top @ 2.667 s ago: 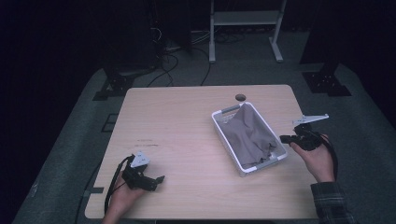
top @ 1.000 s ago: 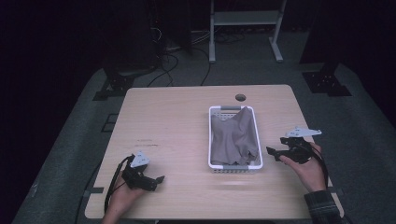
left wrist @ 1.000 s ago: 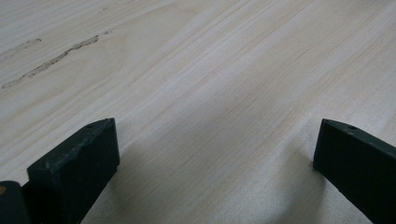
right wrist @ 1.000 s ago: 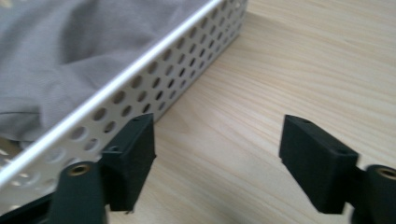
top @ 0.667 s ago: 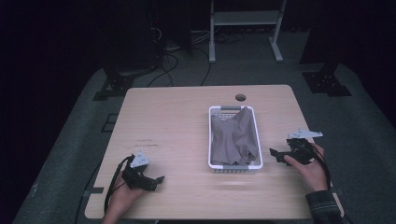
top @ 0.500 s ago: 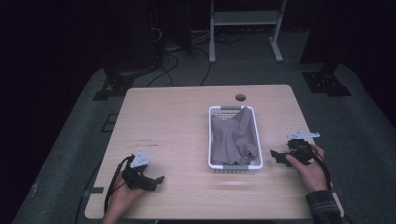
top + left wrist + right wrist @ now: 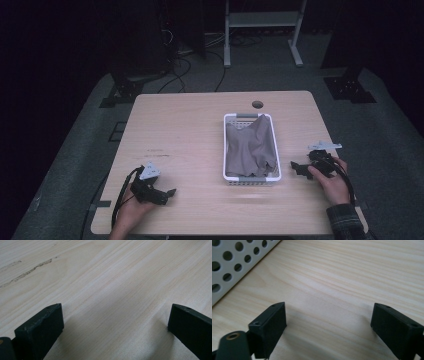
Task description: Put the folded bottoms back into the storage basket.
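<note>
A dark room surrounds a pale wooden tabletop (image 7: 180, 130) with rounded corners, a small round hole (image 7: 257, 104) near its far edge and fine straight grain; a few dark scuffs (image 7: 157, 151) mark the left half. Beyond it, grey carpet, loose cables (image 7: 185, 65) and the legs of a white metal stand (image 7: 262, 30) fade into shadow.

Right of centre sits a white plastic basket (image 7: 251, 179), rectangular, its long axis running from the near edge toward the far edge. Its wall, seen close in the right gripper view (image 7: 234, 265), is perforated with rows of round holes. Inside lies a crumpled grey-brown cloth (image 7: 250, 147), soft and folded, covering most of the floor and rising against the far right corner.

The left tool (image 7: 167, 194) rests on the tabletop near the front left corner, held by the left hand (image 7: 131, 207), pointing right; a black cable loops behind it. In the left gripper view its flat black blocky jaws stand wide apart over bare wood, holding nothing.

The right tool (image 7: 296, 167) lies just beside the basket's near right corner, apart from it, held by the right hand (image 7: 332, 182) in a plaid sleeve (image 7: 345, 222), pointing left toward the basket. Its jaws are likewise spread wide and empty.
</note>
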Available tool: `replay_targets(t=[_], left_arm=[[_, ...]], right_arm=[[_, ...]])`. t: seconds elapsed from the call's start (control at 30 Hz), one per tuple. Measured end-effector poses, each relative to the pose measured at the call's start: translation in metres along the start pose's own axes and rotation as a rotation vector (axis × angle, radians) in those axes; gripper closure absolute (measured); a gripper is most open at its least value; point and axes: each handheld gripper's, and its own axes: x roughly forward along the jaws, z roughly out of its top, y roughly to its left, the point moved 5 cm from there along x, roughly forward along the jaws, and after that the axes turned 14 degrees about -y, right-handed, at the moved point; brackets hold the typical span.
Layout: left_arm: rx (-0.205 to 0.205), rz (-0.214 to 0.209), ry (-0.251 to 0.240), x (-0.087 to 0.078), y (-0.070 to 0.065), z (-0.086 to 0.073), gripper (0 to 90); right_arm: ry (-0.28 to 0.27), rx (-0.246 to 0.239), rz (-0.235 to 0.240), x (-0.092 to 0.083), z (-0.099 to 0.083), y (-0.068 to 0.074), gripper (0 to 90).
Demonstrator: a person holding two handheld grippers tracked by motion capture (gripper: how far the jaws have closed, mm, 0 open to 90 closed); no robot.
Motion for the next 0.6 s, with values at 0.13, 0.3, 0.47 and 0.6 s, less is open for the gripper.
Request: replay_targets(t=[0.13,0.3,0.47,0.6], left_arm=[[0.0,0.0,0.0,0.0,0.0,0.0,0.0],[0.0,0.0,0.0,0.0,0.0,0.0,0.0],[0.0,0.0,0.0,0.0,0.0,0.0,0.0],[0.0,-0.001,0.0,0.0,0.0,0.0,0.0]], right_arm=[[-0.025,-0.001,0.0,0.0009,-0.0013,-0.003,9.5],[-0.024,-0.001,0.001,0.0011,-0.0012,-0.0035,9.4],[-0.025,-0.001,0.001,0.0011,-0.0012,-0.0036,9.3],[-0.024,-0.001,0.001,0.0011,-0.0012,-0.0036,9.4]])
